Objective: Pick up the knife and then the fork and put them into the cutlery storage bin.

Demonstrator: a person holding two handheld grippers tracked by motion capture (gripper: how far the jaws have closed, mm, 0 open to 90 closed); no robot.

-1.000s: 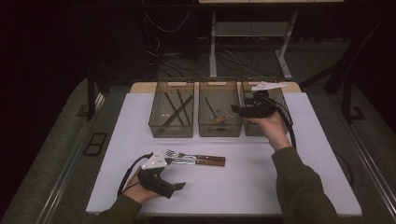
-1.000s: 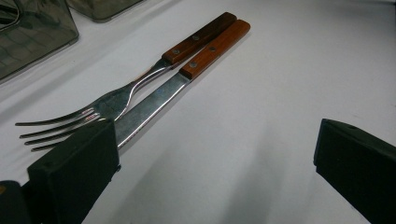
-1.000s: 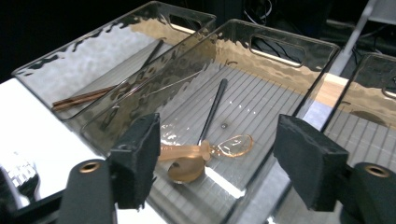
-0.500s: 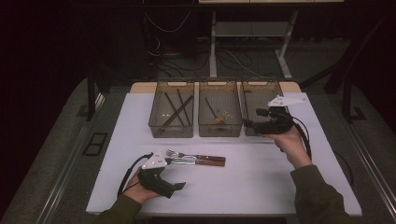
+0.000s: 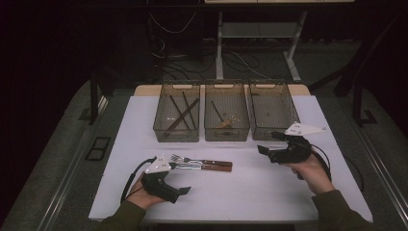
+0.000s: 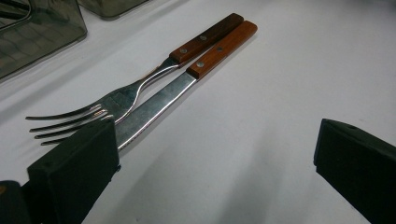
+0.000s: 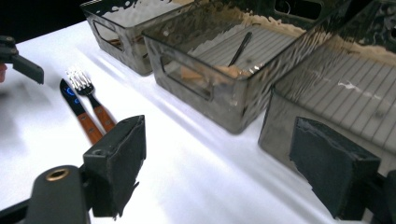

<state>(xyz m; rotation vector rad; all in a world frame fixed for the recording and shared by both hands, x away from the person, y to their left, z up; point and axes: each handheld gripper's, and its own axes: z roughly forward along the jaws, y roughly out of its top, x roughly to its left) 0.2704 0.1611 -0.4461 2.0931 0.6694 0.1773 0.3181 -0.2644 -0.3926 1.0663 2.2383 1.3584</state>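
Fork (image 6: 116, 100) and knife (image 6: 154, 109) lie side by side, touching, on the white table (image 5: 250, 187), handles pointing to 3 o'clock in the high view, at 6 o'clock of the middle bin (image 5: 226, 118). Your left gripper (image 5: 185, 191) rests on the table at 7 o'clock of the pair, jaws apart, nothing between them; in the left gripper view one jaw sits right by the knife tip. Your right gripper (image 5: 267, 143) hangs at 3 o'clock of the cutlery, just in front of the right bin (image 5: 272, 113), jaws wide, empty. That bin looks empty; left bin (image 5: 177, 118) holds dark sticks, the middle one a utensil and something pale.

Likely step: pick one piece for sorting. Go for the wooden handles, not the blades. They touch, so come in from the outer side and pinch one handle only, or nudge them apart first. Keep jaws low and level with the table, close squarely across the handle, lift straight up so the neighbour doesn't drag.
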